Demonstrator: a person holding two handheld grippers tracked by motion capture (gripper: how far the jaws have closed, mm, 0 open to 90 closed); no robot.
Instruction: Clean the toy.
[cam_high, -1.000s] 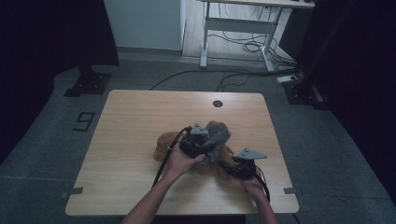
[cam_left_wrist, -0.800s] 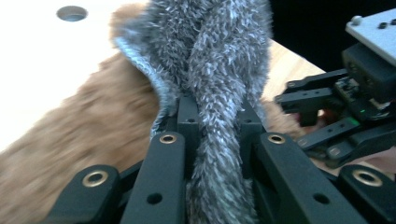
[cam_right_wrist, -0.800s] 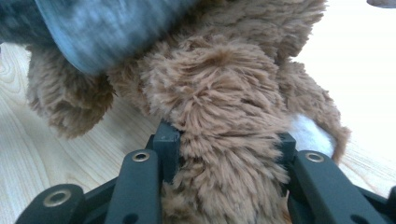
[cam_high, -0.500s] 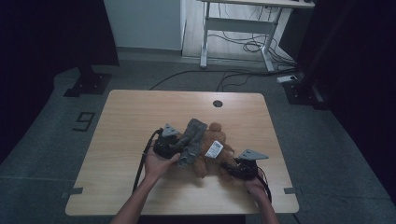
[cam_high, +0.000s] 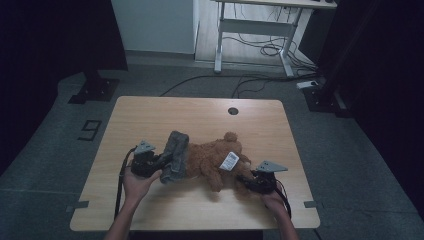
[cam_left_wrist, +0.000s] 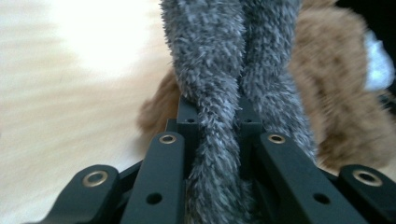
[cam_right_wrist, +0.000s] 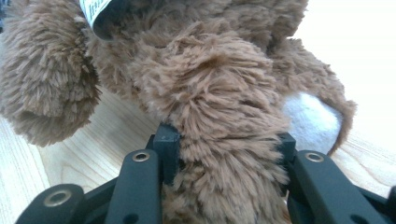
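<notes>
A brown teddy bear (cam_high: 212, 161) with a white tag (cam_high: 229, 161) lies stretched across the wooden table (cam_high: 150, 115). A grey fuzzy cloth piece (cam_high: 176, 154) sits at the bear's left end. My left gripper (cam_high: 162, 161) is shut on this grey cloth (cam_left_wrist: 224, 70), pinched between its jaws (cam_left_wrist: 215, 126), with brown fur behind it. My right gripper (cam_high: 246, 180) is at the bear's right end, near the table's front. It is shut on a thick furry limb (cam_right_wrist: 219, 93), which bulges between the jaws (cam_right_wrist: 224, 135). A pale paw pad (cam_right_wrist: 310, 122) shows beside that limb.
A round cable hole (cam_high: 233, 110) sits near the table's far edge. Beyond the table stand a white desk frame (cam_high: 250, 30) and floor cables (cam_high: 270, 50). A dark stand base (cam_high: 95, 90) is on the floor at the far left.
My left gripper has moved left and slightly down with the grey cloth, drawing it from over the bear's middle to its left end. The bear now lies stretched out. The right gripper stayed put.
</notes>
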